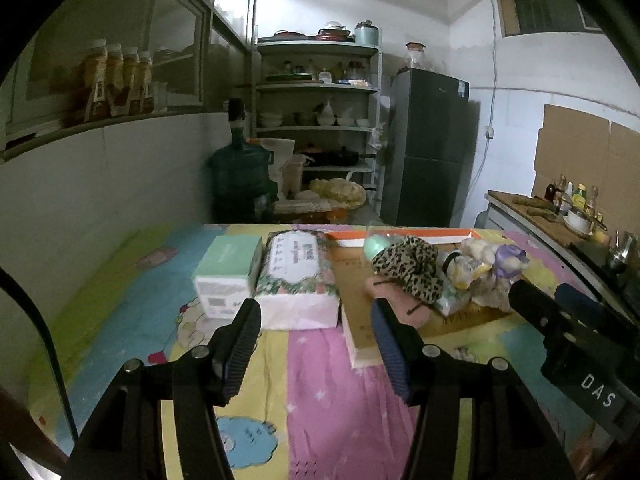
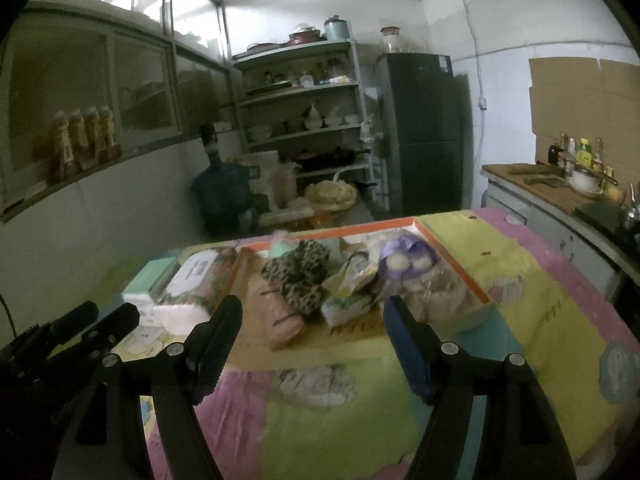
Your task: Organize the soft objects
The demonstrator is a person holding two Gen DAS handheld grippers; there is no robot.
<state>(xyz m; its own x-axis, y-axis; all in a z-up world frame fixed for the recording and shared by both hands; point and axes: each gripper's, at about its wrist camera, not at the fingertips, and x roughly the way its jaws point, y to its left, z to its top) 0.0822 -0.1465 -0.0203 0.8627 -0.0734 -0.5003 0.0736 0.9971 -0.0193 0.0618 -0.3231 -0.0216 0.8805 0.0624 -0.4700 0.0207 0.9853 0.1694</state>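
Pastel patchwork cloth in pink, yellow, green and blue covers the counter, printed with cartoon clouds. On it, at the far end, lies one shallow cardboard tray with an orange rim, and the soft things are heaped on its brown floor. I count one leopard-print fabric piece, one pink padded item lying in front of it, one mint-green rounded thing behind, one crinkly yellow-and-white packet, one small floral tissue pack and one plush toy with a purple top. Left of the tray, touching its edge, sits one large floral tissue pack, and just beside that one mint-green box. So: two tissue packs, one box, one tray.

Two grippers hang over the near part of the cloth, both tilted down toward the tray. The left gripper has its jaws partly spread with nothing between them; seen from its own camera, the large tissue pack lies just beyond the left finger and the pink padded item just beyond the right finger, neither touched. The right gripper holds its jaws wide and empty; the pink item and the small tissue pack lie ahead in the gap between the fingers, the plush beyond the right one. The heap stays short of both pairs of jaws.
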